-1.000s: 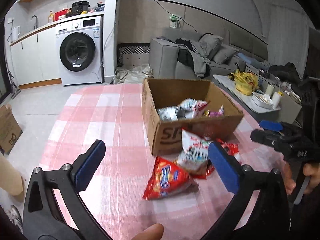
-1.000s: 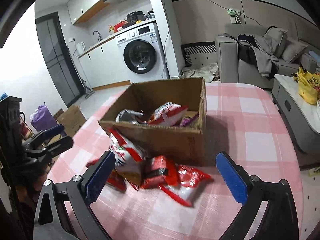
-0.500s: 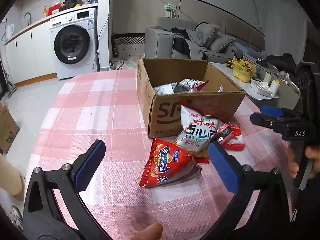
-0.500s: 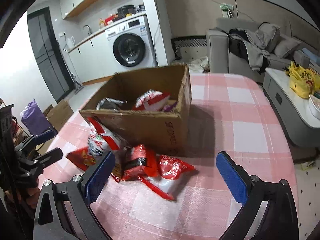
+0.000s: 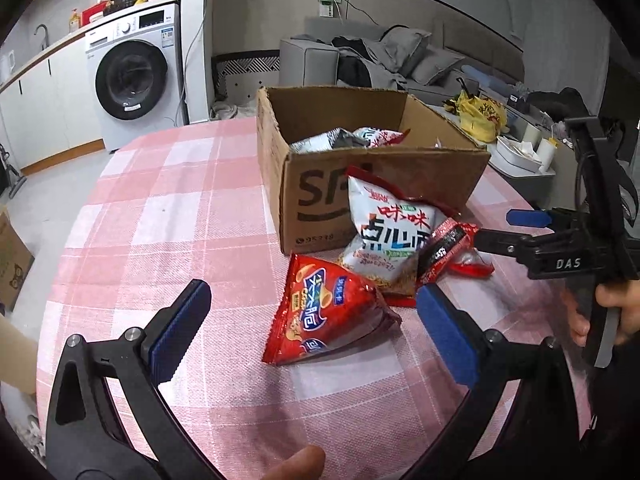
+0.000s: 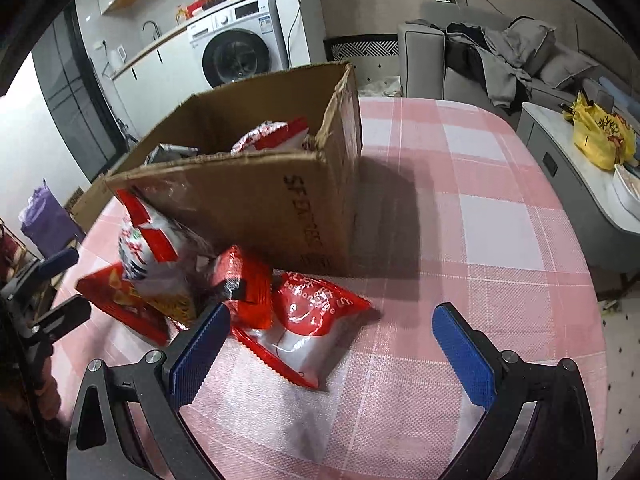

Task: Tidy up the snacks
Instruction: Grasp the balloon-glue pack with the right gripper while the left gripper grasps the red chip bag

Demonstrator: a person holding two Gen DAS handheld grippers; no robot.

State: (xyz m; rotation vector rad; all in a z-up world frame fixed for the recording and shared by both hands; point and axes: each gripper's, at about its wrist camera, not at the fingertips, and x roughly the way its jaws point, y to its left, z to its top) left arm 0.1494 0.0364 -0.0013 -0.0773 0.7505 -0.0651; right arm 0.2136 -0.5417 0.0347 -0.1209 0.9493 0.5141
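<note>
**Both grippers empty; four snack packets lie outside the box**

The left gripper [image 5: 310,330] stands wide open, holding nothing. The red chip bag [image 5: 324,312] lies on the checked tablecloth [image 5: 168,216] directly ahead of it, between the lines of its two fingers and nearer the right-hand pad. The bag's long axis runs roughly from the gripper toward the cardboard box [image 5: 320,196], slightly slanted.

The right gripper [image 6: 328,350] is also spread wide and empty. The red-and-white flat packet [image 6: 312,320] lies just ahead of it, toward its left finger, with a small red packet [image 6: 244,284] touching it. A white noodle-snack bag [image 6: 156,256] leans against the box wall.

The box already holds at least two packets.

Assessment: each gripper has a packet close ahead. The left is the better placed for the chip bag, needing only a short advance before it closes.
</note>
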